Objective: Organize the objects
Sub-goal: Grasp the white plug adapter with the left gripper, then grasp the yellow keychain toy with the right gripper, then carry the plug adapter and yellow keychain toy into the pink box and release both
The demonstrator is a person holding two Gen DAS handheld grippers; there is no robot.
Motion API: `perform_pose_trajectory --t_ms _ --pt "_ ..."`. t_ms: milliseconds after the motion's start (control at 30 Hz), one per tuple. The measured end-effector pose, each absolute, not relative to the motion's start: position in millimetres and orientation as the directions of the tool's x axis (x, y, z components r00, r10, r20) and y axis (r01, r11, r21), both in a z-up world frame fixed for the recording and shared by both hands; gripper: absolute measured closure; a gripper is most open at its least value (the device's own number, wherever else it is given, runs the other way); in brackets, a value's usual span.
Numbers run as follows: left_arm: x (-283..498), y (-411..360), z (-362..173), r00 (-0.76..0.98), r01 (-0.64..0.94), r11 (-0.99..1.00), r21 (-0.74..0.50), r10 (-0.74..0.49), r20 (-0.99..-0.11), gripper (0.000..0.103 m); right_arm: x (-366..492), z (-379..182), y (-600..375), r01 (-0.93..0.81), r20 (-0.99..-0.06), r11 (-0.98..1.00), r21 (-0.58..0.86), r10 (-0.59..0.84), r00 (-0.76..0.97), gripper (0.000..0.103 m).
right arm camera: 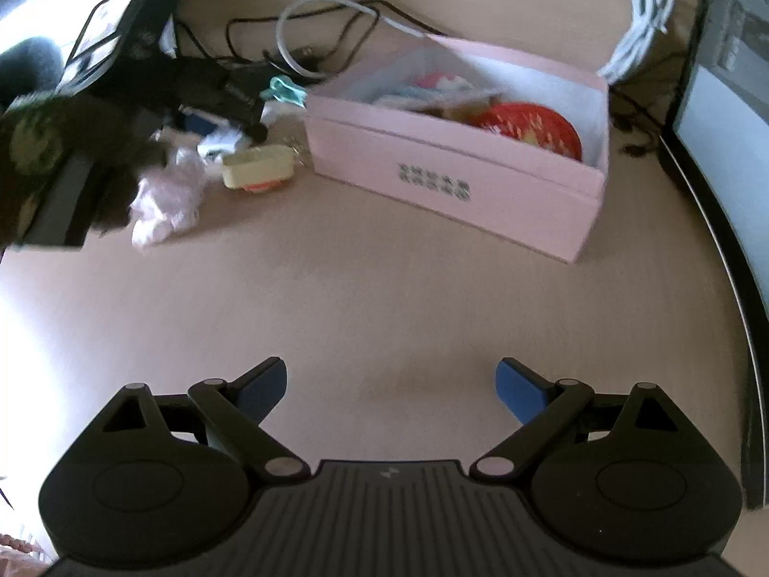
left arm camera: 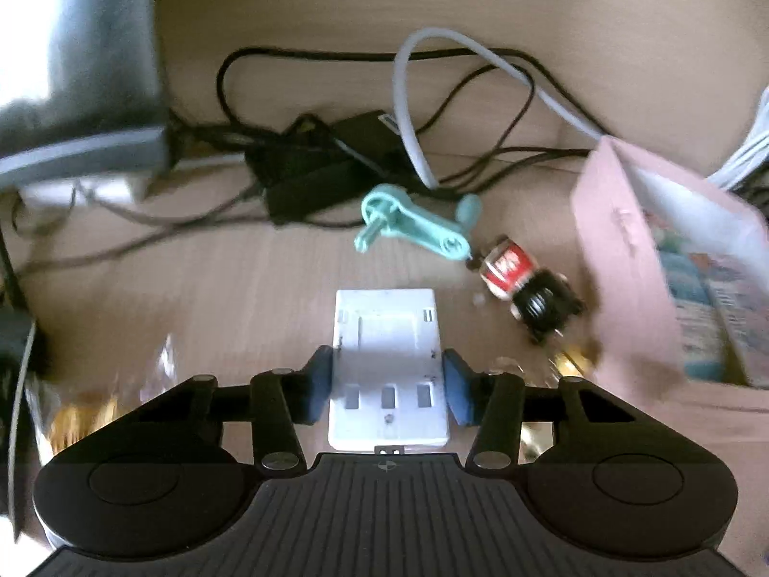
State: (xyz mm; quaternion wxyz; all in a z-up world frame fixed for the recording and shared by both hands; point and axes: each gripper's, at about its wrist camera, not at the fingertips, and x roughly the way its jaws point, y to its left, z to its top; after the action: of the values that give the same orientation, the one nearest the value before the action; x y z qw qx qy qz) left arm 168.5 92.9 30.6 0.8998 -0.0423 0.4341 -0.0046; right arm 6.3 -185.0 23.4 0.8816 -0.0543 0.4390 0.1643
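Left gripper (left arm camera: 388, 384) clamps white plate (left arm camera: 387, 336) — lengthwise ahead; right gripper (right arm camera: 390, 387) wide (empty).

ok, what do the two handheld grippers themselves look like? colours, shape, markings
Identical units. Left gripper and right gripper: matte black ribbed body, two round black side housings, black linkage arms with silver pivot screws, blue finger pads. A small crosshair-like mark sits at the body's front centre. No cables or sleeves visible.

Tangled black cables (left arm camera: 336, 55) and a grey cable (left arm camera: 408, 110) lie on the wooden table (right arm camera: 336, 298).
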Motion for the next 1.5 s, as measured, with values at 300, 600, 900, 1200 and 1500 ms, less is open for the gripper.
perform_pose_trajectory --t_ms 300,600,900,1200,1500 --pt "78.3 136.9 107.7 0.730 0.024 0.971 -0.237 -0.179 -0.660 0.050 40.6 42.2 -137.5 -0.438 -0.703 0.899 -0.006 0.308 0.641 0.009" --pt "-18.1 152.5 98.4 0.666 -0.009 0.961 -0.275 -0.199 -0.719 0.050 95.6 30.8 -56.8 -0.419 -0.674 0.907 0.034 0.330 0.661 0.029" --pt "-49.8 176.7 81.9 0.627 -0.012 0.950 -0.313 -0.237 -0.743 0.050 85.5 21.7 -50.5 -0.388 -0.711 0.922 0.006 0.277 0.647 0.045" --pt "-36.0 162.3 63.5 0.574 0.125 0.914 -0.387 -0.385 -0.722 0.050 8.7 25.1 -126.6 -0.327 -0.709 0.925 -0.191 0.100 0.698 0.040" --pt "-42.1 143.5 73.4 0.547 0.237 0.904 -0.356 -0.426 -0.720 0.050 11.4 24.1 -140.8 -0.151 -0.674 0.988 -0.031 0.091 0.733 0.030"
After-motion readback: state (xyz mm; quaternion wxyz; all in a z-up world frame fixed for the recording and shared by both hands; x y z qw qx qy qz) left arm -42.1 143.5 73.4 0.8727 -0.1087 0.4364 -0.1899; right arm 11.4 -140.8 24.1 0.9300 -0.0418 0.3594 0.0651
